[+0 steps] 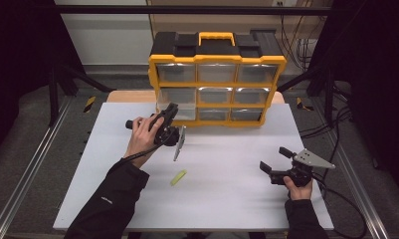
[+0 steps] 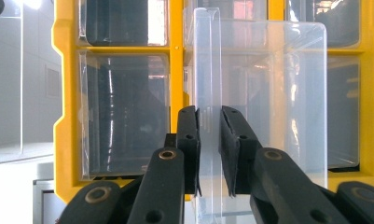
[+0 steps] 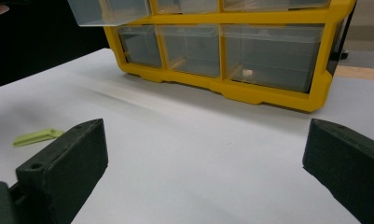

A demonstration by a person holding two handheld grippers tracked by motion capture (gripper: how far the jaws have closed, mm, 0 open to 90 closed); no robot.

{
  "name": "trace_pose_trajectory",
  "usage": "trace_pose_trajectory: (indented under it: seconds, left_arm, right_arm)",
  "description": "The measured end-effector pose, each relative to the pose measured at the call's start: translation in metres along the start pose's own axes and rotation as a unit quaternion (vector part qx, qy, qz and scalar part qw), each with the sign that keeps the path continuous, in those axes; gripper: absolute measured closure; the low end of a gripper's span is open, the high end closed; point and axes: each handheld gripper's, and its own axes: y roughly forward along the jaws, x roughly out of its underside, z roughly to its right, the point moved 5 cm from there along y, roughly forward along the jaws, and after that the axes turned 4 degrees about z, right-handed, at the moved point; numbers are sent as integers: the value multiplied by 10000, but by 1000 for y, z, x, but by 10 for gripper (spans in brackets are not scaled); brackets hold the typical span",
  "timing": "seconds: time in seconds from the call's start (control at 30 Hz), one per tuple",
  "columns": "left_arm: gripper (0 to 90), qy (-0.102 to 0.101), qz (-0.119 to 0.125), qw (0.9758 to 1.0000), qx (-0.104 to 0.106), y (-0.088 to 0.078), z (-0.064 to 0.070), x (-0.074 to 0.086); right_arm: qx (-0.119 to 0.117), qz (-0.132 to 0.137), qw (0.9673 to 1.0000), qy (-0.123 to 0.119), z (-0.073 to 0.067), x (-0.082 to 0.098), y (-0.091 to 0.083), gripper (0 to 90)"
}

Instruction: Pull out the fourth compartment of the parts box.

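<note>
At the far side of the white table (image 1: 227,164) stands a yellow organiser (image 1: 217,89) with three rows of clear drawers and a black top with a yellow handle. Your left gripper (image 2: 210,154) is up against its left column, jaws pressed onto the front lip of a clear plastic drawer (image 2: 268,93) that sits partly pulled out of the middle row. From the left gripper view the thin upright lip runs straight between the two black pads, which close on it from either side.

Your right gripper (image 1: 276,160) rests low over the table near the right edge, well apart from the organiser, jaws spread wide with nothing between them. A small yellow-green clip (image 1: 178,177) lies flat on the table between your two hands, nearer the left forearm.

Expect the drawer to be light, and it looks empty. Its thin walls will likely flex if you squeeze hard, and smooth plastic may slip in the pads if you tug sharply. Your hold on the front lip seems the right place, since that ridge is the stiffest part you can reach. Pull straight along the slot, as a sideways twist could jam it in the yellow frame. Once it comes clear of the slot the rear will drop, so be ready to support it from beneath with your free gripper
</note>
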Motion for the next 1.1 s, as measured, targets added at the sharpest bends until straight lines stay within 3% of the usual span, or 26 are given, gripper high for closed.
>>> trace_pose_trajectory:
  seconds: [1.1]
  left_arm:
    - [780,-14,61,10000,-71,-12,5,-3]
  right_arm:
    - [-1,-3,10000,1,0,0,0,5]
